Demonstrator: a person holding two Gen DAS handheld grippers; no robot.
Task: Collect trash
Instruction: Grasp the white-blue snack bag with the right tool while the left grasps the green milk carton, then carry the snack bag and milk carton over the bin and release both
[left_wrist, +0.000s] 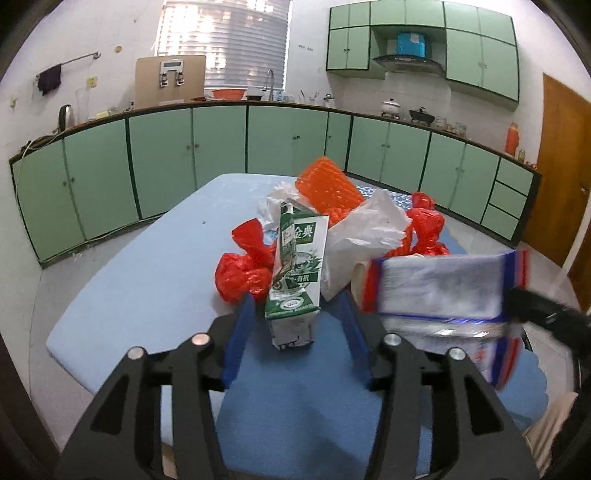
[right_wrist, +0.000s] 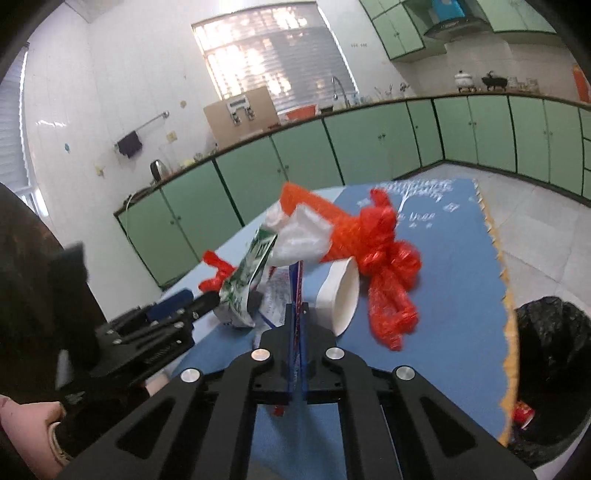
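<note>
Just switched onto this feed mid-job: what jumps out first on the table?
A heap of trash in the middle of the blue table: a green milk carton stands upright between the open left gripper fingers, with knotted red plastic bags and a white paper cup around it. The right gripper is shut on a flat blue-and-white wrapper. A black-lined bin waits at the table's right edge.

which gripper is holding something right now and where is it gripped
The right gripper is shut on the edge of the blue-and-white wrapper. The left gripper holds nothing: its jaws stand open around the green carton.
</note>
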